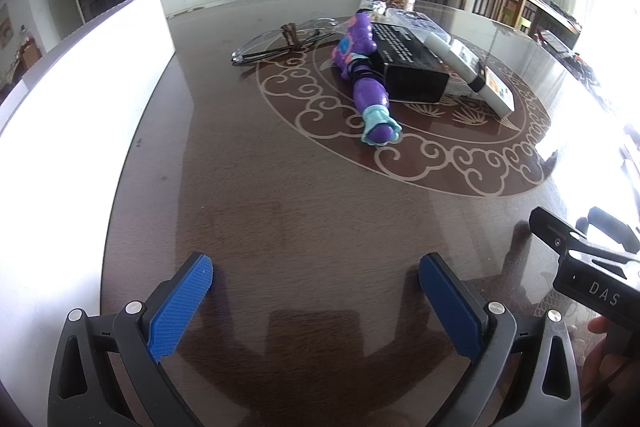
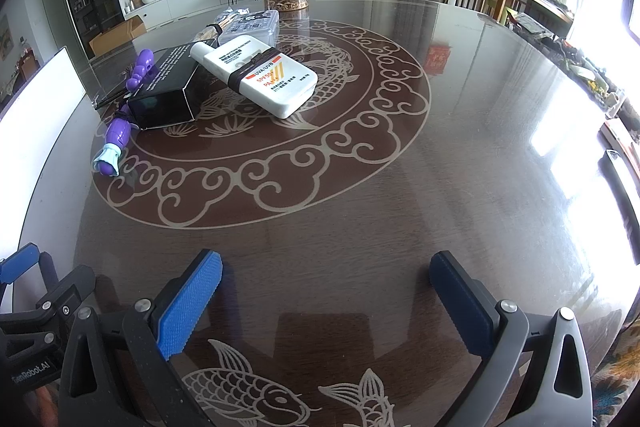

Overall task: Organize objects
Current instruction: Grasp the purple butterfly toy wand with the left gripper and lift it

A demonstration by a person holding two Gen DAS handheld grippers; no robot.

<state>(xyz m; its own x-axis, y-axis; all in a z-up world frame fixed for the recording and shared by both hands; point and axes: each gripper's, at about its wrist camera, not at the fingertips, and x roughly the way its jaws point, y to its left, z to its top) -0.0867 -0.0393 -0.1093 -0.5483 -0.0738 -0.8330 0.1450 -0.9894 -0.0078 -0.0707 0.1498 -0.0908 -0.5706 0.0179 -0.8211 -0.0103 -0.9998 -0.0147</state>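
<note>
On the dark round patterned table (image 2: 460, 155), a black rectangular box (image 2: 168, 91) props a white sunscreen bottle (image 2: 256, 79); a purple plastic toy (image 1: 370, 75) lies alongside, possibly touching. Left gripper (image 1: 316, 303) and right gripper (image 2: 326, 303) gape wide, empty

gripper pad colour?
Blue, textured, on both the left gripper and right gripper; clearest in the right wrist view.

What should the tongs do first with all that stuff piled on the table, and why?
Probably move the left tongs forward toward the purple toy. Both tongs are open and empty, the toy is the nearest thing, and its end sticks out free, while the white bottle lies on the black box.
</note>
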